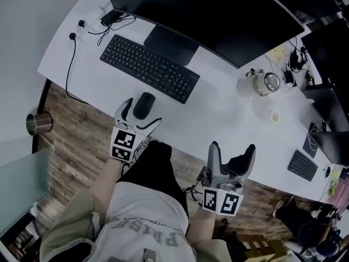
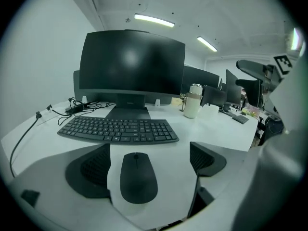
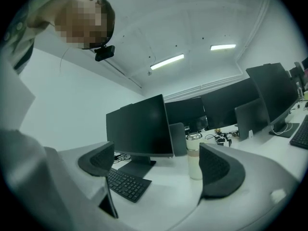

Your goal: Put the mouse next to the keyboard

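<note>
A black mouse (image 1: 144, 105) lies on the white desk (image 1: 218, 119), just in front of the right end of the black keyboard (image 1: 150, 67). My left gripper (image 1: 140, 115) is open and straddles the mouse, one jaw on either side. In the left gripper view the mouse (image 2: 138, 177) sits between the dark pads (image 2: 94, 170) with a narrow gap at the left and a wider one at the right, and the keyboard (image 2: 118, 129) lies right behind it. My right gripper (image 1: 232, 158) is open and empty over the desk's front edge. In its own view the right gripper (image 3: 156, 162) holds nothing.
A large dark monitor (image 1: 218, 15) stands behind the keyboard. Cables and a power strip (image 1: 92, 23) lie at the far left. A metal flask (image 1: 262, 82) stands to the right, and a small keyboard (image 1: 302, 165) lies further right. A metal bin (image 1: 39, 123) stands on the wooden floor.
</note>
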Tool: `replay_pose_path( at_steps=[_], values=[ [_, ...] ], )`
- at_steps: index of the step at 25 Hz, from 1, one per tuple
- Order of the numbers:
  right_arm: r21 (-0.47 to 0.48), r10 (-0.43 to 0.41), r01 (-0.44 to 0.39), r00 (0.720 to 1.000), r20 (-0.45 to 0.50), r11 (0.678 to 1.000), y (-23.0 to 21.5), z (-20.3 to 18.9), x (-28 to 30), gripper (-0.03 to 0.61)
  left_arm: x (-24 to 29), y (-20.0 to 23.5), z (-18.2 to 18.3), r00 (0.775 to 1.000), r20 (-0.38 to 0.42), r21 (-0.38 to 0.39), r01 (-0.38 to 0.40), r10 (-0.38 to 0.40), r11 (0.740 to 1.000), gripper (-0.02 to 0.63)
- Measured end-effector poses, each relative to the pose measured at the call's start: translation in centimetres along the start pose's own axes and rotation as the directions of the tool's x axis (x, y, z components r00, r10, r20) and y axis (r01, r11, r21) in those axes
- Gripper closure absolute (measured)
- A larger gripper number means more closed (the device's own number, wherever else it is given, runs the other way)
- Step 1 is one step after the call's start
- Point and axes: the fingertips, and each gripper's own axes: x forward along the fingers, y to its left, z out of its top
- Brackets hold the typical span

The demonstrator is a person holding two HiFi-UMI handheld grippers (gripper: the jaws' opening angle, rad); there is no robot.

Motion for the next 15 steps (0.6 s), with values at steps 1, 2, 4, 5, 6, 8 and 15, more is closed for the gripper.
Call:
replay_pose_path(
  at_steps=[1,2,4,5,6,8,15],
  values=[
    [-0.002,-0.007,0.007,1.000,-0.009,1.000,0.0,-0.6,0.1,0.034,0.6,0.3,-0.5,1.000,-0.006,0.002,-0.003,0.003,1.000,0.097],
    [-0.005,-0.013,0.013,1.000,-0.018,1.000,0.0,-1.1,0.2,0.034,1.1,0.6,-1.0,1.000,-0.012,0.000,-0.003,0.003,1.000,0.097],
    [-0.009,-0.026,0.026,0.999,-0.028,1.000,0.1,-1.9,0.3,0.034,2.0,0.9,-1.9,1.000,-0.029,-0.010,0.001,-0.001,1.000,0.098],
    [-0.010,-0.031,0.031,0.999,-0.032,0.999,0.2,-2.1,0.3,0.034,2.2,1.1,-2.4,0.999,-0.038,-0.015,0.002,-0.003,1.000,0.098],
    [-0.012,-0.037,0.036,0.999,-0.036,0.999,0.2,-2.4,0.3,0.034,2.4,1.2,-2.8,0.999,-0.044,-0.018,0.001,-0.002,1.000,0.098],
    [-0.017,-0.046,0.045,0.998,-0.043,0.999,0.3,-2.7,0.3,0.034,2.7,1.4,-3.3,0.999,-0.053,-0.016,-0.007,0.006,1.000,0.100],
    [-0.023,-0.084,0.083,0.996,-0.037,0.996,0.2,-2.9,0.3,0.035,3.2,2.0,-4.1,0.998,-0.050,-0.013,-0.041,0.040,0.999,0.108]
  ],
)
